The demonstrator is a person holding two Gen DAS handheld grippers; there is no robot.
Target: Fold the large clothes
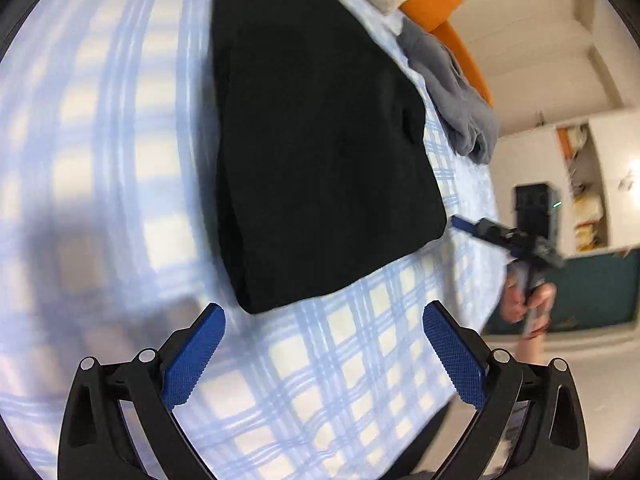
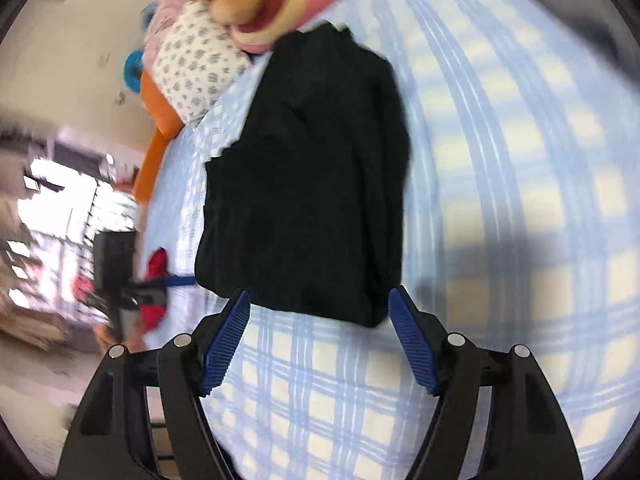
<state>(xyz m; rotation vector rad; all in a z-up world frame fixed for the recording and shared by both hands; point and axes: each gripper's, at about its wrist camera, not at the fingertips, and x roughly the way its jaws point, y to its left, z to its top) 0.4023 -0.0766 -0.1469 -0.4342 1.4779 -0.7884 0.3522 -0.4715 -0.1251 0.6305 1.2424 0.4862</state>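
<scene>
Just beyond the spread pads of the left hand-held gripper (image 1: 324,336) lies bare checked bed sheet (image 1: 320,380), and past that the near rounded corner of the black garment (image 1: 320,152), already doubled into a long dark slab on the bed. Nothing sits between those pads. Ahead of the right hand-held gripper (image 2: 320,312) the garment (image 2: 308,184) comes closer: its near hem lies just past the fingertips, one corner beside the right-hand pad, yet the jaws stand apart and pinch nothing.

To fold it again well, I judge each hand should take one near corner, catching all layers at once, since the cloth looks thick and a shallow bite would lift only the top ply. Then both corners should rise together and travel evenly toward the far end, so the edges meet square.

Farther off, a grey garment (image 1: 452,96) and a plush toy (image 2: 256,4) crowd the far end, so the fold should land short of them.
</scene>
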